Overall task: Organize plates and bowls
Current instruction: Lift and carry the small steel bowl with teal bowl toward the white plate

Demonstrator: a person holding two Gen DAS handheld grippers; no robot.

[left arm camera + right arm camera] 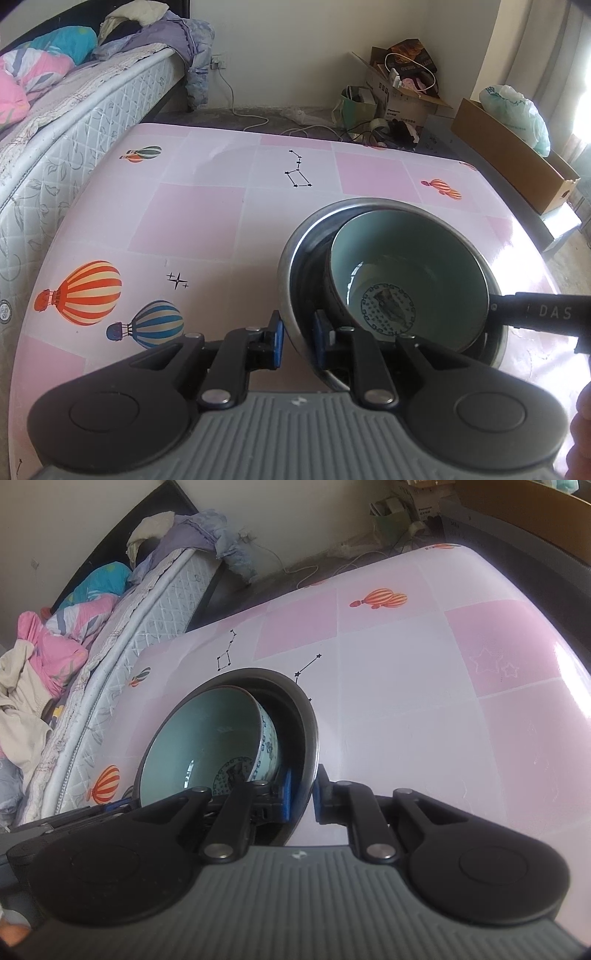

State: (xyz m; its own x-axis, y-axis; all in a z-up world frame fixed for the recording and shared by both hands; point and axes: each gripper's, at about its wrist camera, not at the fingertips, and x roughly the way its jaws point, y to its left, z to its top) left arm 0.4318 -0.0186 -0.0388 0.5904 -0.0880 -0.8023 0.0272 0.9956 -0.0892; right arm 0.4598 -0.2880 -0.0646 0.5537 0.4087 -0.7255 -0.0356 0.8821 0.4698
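Jaws clamped on metal bowl (291, 258) rim

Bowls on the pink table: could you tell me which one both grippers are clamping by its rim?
The outer metal bowl; the pale-green ceramic bowl merely sits tilted inside it.

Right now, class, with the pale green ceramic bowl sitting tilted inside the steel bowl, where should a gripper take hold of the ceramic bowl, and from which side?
Grip the pale green ceramic bowl by its rim, coming from above on the far side. It leans inside the round steel bowl, so the rim stands exposed there. Both the left gripper and right gripper clamp the steel rim on the near side.
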